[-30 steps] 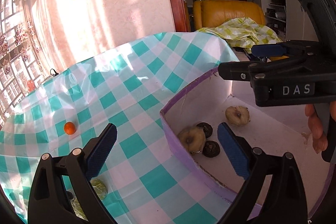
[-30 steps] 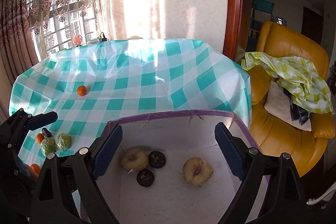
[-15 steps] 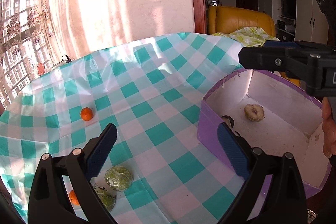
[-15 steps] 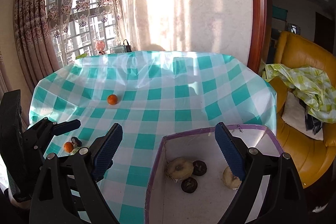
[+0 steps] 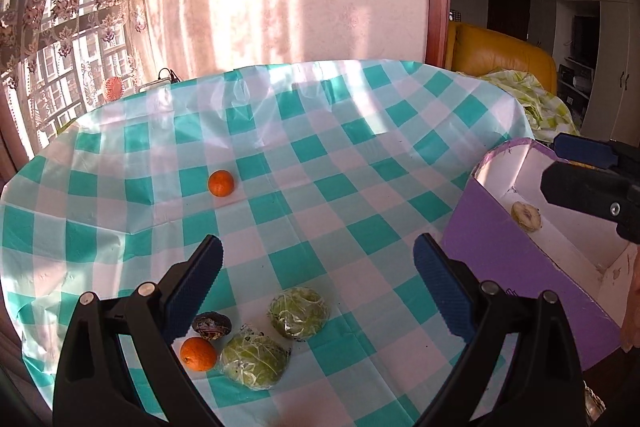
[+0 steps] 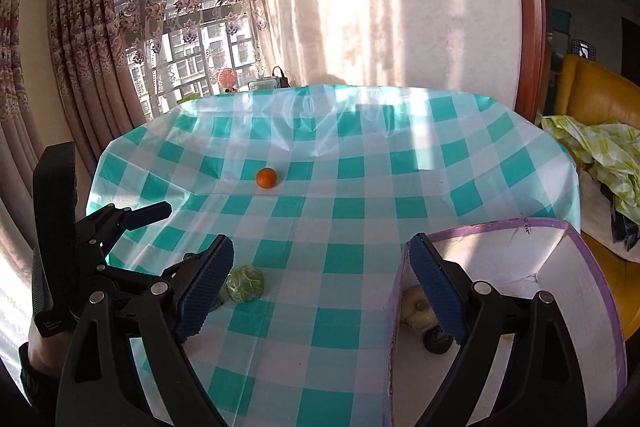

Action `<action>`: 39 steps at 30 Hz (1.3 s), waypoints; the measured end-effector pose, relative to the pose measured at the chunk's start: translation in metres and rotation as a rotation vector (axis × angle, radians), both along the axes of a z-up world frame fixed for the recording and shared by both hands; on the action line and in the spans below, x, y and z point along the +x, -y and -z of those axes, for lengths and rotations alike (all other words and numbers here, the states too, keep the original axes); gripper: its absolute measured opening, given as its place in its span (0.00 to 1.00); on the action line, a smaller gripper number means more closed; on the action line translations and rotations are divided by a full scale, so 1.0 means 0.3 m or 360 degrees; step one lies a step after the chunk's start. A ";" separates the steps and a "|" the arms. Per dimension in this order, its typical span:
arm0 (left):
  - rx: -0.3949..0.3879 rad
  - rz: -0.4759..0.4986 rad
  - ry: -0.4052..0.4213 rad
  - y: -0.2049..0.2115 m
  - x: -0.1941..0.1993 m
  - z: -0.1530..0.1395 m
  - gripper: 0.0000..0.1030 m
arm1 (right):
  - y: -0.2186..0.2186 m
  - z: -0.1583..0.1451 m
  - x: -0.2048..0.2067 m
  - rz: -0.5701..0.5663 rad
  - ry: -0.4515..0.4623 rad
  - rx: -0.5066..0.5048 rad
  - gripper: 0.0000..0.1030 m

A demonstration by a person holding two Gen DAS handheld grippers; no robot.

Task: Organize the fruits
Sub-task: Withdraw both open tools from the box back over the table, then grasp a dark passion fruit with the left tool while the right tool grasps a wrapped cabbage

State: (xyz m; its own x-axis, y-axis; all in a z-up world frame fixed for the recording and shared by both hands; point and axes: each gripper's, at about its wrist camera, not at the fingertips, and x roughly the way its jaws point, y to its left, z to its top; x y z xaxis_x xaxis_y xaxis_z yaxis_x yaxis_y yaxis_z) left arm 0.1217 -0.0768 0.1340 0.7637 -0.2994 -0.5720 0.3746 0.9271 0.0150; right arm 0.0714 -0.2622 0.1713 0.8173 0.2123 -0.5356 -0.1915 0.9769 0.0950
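In the left wrist view, the left claw (image 5: pixel 316 283) hangs wide open above the counter (image 5: pixel 320 163), which wears a teal and white checked cloth, and it holds nothing. Between and just near of its blue pads lie two green wrapped fruits: one (image 5: pixel 299 312) toward the middle, the other (image 5: pixel 255 361) nearer and to its left, the pair just beside each other. Left of them sit a small orange (image 5: pixel 197 353) and a dark round fruit (image 5: pixel 211 325), the two close together by the left finger. A second orange (image 5: pixel 221 183) lies alone, well apart, farther out on the cloth. At the right edge stands a purple box (image 5: pixel 516 263) with a white inside, and a pale cut fruit (image 5: pixel 526 217) rests on its floor. The right claw's tip (image 5: pixel 592 167) pokes in over that box from the right.

In the right wrist view, the right claw (image 6: pixel 322 291) is likewise spread open and empty, hovering over the near part of the counter (image 6: pixel 360 187). Its right finger overlaps the left wall of the purple box (image 6: pixel 568 267); inside, partly hidden behind that finger, are a pale fruit (image 6: pixel 416 307) and a dark one (image 6: pixel 436 343). One green wrapped fruit (image 6: pixel 245 283) shows just right of the left pad. The lone orange (image 6: pixel 266 177) sits far out on the cloth. The left claw (image 6: pixel 132 223) enters from the left, its jaws parted.
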 end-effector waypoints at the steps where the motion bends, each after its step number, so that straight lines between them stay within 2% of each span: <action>1: -0.0008 -0.0022 -0.0006 -0.026 0.006 0.002 0.93 | -0.017 0.016 0.006 -0.0008 -0.0010 -0.0011 0.84; 8: -0.0039 -0.0164 -0.0050 -0.192 0.033 0.037 0.93 | -0.104 0.133 0.045 -0.0073 -0.0112 -0.0025 0.84; 13: -0.0048 -0.0241 -0.0120 -0.285 0.040 0.112 0.93 | -0.151 0.220 0.089 -0.0100 -0.0191 -0.0033 0.84; 21: -0.0089 -0.0308 -0.0221 -0.356 0.085 0.213 0.92 | -0.212 0.347 0.167 -0.0108 -0.0299 -0.0044 0.84; 25: -0.0075 -0.0270 -0.0283 -0.346 0.107 0.262 0.81 | -0.247 0.404 0.202 -0.0112 -0.0344 -0.0072 0.84; 30: -0.0065 -0.0226 -0.0338 -0.332 0.129 0.309 0.73 | -0.281 0.458 0.236 -0.0119 -0.0379 -0.0096 0.84; 32: -0.0069 -0.0210 -0.0356 -0.329 0.137 0.320 0.66 | -0.287 0.475 0.251 -0.0121 -0.0391 -0.0092 0.84; 39: -0.0061 -0.0191 -0.0379 -0.313 0.163 0.347 0.63 | -0.319 0.510 0.282 -0.0146 -0.0393 -0.0120 0.84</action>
